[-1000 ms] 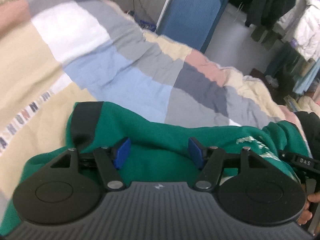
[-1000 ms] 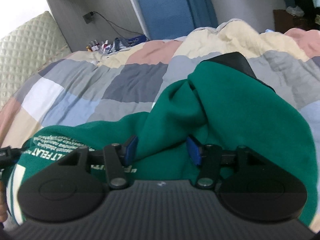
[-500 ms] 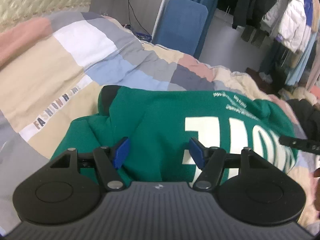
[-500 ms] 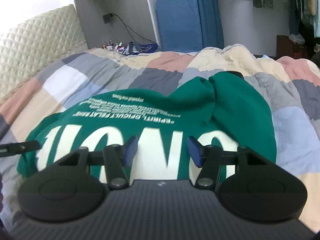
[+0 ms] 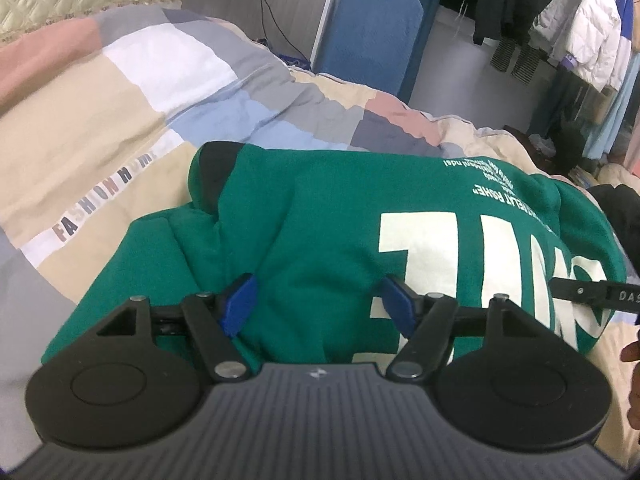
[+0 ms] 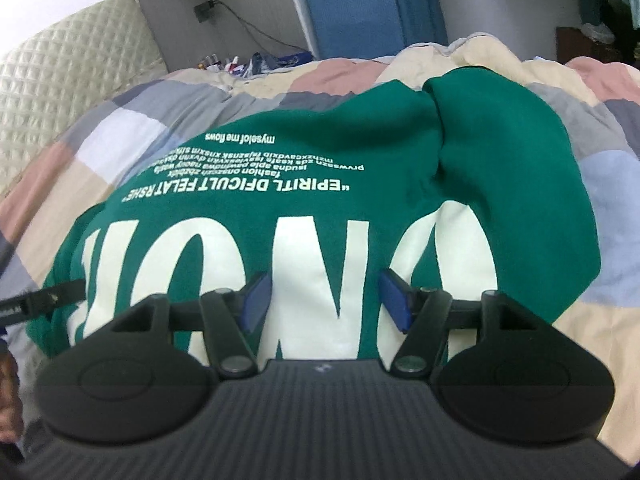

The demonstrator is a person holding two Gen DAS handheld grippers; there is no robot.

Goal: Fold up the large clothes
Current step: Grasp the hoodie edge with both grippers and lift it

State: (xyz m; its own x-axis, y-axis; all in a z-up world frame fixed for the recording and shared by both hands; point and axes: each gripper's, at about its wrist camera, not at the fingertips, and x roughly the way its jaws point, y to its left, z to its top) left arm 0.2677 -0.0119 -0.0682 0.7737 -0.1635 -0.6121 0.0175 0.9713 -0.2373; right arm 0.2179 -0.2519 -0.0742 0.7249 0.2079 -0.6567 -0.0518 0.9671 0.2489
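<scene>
Both grippers, left (image 5: 318, 302) and right (image 6: 324, 300), hang over the green sweatshirt (image 5: 320, 220), blue pads apart and gripping nothing; their jaws have just been opening. It lies folded on the patchwork quilt (image 5: 120, 92), big white letters up, a sleeve bunched on its right side

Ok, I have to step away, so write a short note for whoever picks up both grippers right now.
Left gripper: open, jaws just widened, nothing pinched, above the green printed sweatshirt.
Right gripper: open, jaws just widened too, over the sweatshirt's big white lettering.
Sweatshirt: lies on the patchwork quilt, print up, both sleeves tucked in over the body, black cuff at the far left corner.
Done: sleeve folds appear made.
Left: probably fold the body in half and smooth the lumpy right sleeve.
</scene>
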